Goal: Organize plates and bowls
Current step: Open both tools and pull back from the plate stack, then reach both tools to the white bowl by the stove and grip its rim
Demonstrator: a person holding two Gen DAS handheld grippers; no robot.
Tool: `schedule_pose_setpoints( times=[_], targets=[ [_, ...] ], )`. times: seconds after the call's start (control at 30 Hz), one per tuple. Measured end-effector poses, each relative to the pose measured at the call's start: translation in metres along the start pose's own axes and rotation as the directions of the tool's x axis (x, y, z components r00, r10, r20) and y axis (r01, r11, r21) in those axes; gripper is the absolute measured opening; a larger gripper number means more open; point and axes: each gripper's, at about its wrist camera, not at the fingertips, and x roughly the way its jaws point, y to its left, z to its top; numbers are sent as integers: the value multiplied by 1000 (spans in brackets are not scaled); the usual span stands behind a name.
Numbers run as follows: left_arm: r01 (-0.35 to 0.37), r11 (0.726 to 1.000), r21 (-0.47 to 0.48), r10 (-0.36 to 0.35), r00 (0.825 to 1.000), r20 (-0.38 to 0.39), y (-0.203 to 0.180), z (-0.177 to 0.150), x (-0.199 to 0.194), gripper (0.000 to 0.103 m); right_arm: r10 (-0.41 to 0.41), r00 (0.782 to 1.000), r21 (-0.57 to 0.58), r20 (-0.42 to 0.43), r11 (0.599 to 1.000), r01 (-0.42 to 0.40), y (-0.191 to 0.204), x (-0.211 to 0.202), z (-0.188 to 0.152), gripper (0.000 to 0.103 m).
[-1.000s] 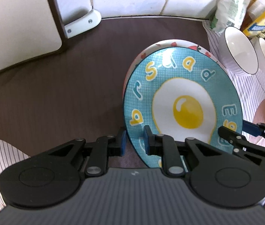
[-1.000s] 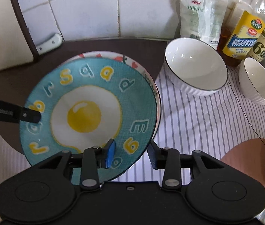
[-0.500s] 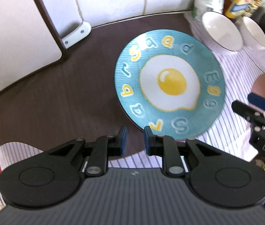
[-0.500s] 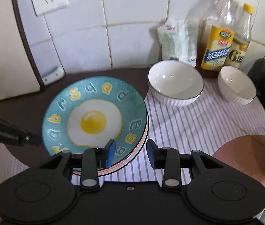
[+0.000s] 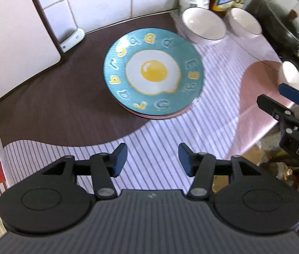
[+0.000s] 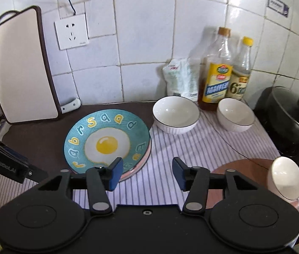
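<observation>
I am holding my left gripper (image 5: 152,158) above the striped cloth (image 5: 212,110), its fingers spread with nothing between them; the jaws have just been opening. My right gripper (image 6: 146,173) is hovering the same way, fingers apart and gripping nothing, jaws just widened too. In the left view it is showing at the right edge (image 5: 284,99), clear of the crockery.

The egg plate (image 5: 153,72), teal with a fried egg and letters round its rim, is lying flat on top of a pink-rimmed plate (image 6: 143,163) whose edge is peeking out beneath it. This stack is sitting partly on the dark brown mat (image 5: 54,97) and partly on the striped cloth. Neither gripper is touching it; both are hanging near its front edge.

Behind and to the right of the egg plate, the large white bowl (image 6: 175,114) is standing upright on the cloth, and beyond that the smaller white bowl (image 6: 235,114) is standing just beside it. A third white bowl (image 6: 287,177) is tilting on its side well to the right of the plate, near the counter's front edge.

Behind the bowls, against the tiled wall, two bottles (image 6: 217,76) and a white pouch (image 6: 181,80) are standing. Left of the plate, a cutting board (image 6: 20,67) is leaning upright on the wall. A lidded dark pot (image 6: 293,114) is sitting far right of the plate.
</observation>
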Motion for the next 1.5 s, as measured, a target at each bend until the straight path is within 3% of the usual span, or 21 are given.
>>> schedule_pose_setpoints(
  times=[0.23,0.3,0.37,0.6,0.73,0.93,1.1,1.4,1.5],
  targets=[
    [53,998,23,-54,996,64,-28,-16,-39,64,56,997,-7,50,998,-56,-14,-40,-19,62],
    [60,998,31,-63,995,80,-38,-18,-48,66,47,997,-14,69,999,-46,-17,-49,-23,70],
    [62,997,53,-67,993,97,-51,-17,-54,67,19,997,-19,81,1000,-18,-19,-56,-27,71],
    [59,994,90,-75,979,189,-103,-11,-62,96,1,995,-23,101,1000,2,-60,-74,-38,75],
    [7,995,96,-26,980,196,-144,1,-40,96,16,994,-5,109,1000,-16,-103,-73,-46,89],
    [9,999,47,-16,985,171,-199,18,-1,96,10,991,54,132,998,-17,-180,-61,-58,94],
    [24,1000,3,-24,991,134,-244,29,26,96,7,996,175,85,984,-22,-245,-41,-67,94],
    [48,999,-3,-47,981,186,-299,53,62,96,14,997,44,80,999,-17,-306,-1,-99,96],
    [36,999,7,-37,979,198,-314,63,77,96,48,996,11,74,999,-49,-317,12,-112,96]
  ],
)
